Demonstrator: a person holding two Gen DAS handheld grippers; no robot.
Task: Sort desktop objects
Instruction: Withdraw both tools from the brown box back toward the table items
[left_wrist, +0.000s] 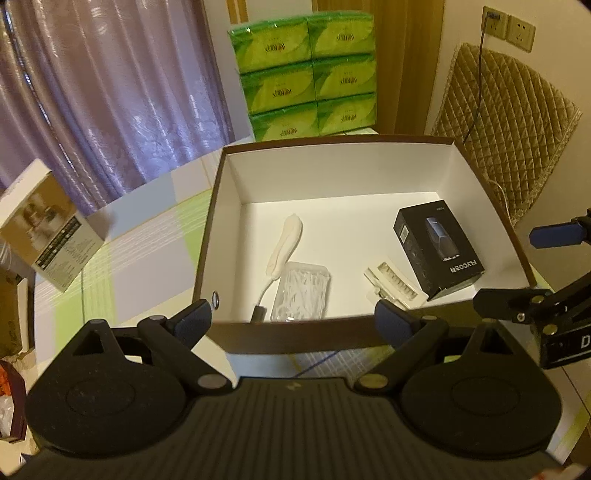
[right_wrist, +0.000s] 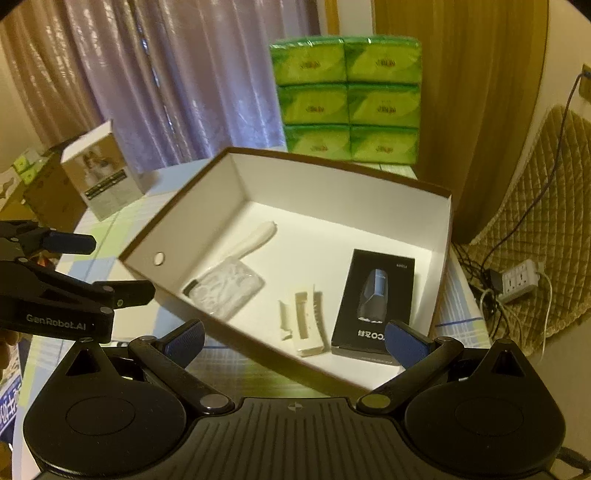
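the left gripper (left_wrist: 293, 319) fills the bottom of its own frame, its blue-padded fingers (left_wrist: 192, 317) spread wide and holding nothing, straddling the near wall of the brown box (left_wrist: 295, 338). the right gripper (right_wrist: 293, 338) sits the same way at the bottom of its frame, fingers (right_wrist: 404, 341) released and empty, over the near right corner of that box.

inside the box, on its white floor, lie a white handle-shaped thing with a cord (left_wrist: 284, 242), a clear case of small white sticks (left_wrist: 301, 293), a white clip-like piece (left_wrist: 393, 284) and a black carton (left_wrist: 437, 249). so most of the sorting looks done.

the one loose thing left on the checked worktop (left_wrist: 147, 240) seems to be the white and tan carton (left_wrist: 48, 225). in the left wrist frame it stands at the middle left edge, well apart from the box and up and to the left of the fingers. in the right wrist frame it sits in the upper left, beyond the left gripper, which shows at the left edge there. it stands upright and turned corner-on, its long axis roughly vertical.

by my reading the left gripper is the nearer one, and the coming move turns on swinging it left, away from the box, to close across the carton's narrower faces. the right gripper would have to cross over the left to get there.

the stack of green tissue packs (left_wrist: 304, 74) behind the box looks like background, not part of the job.
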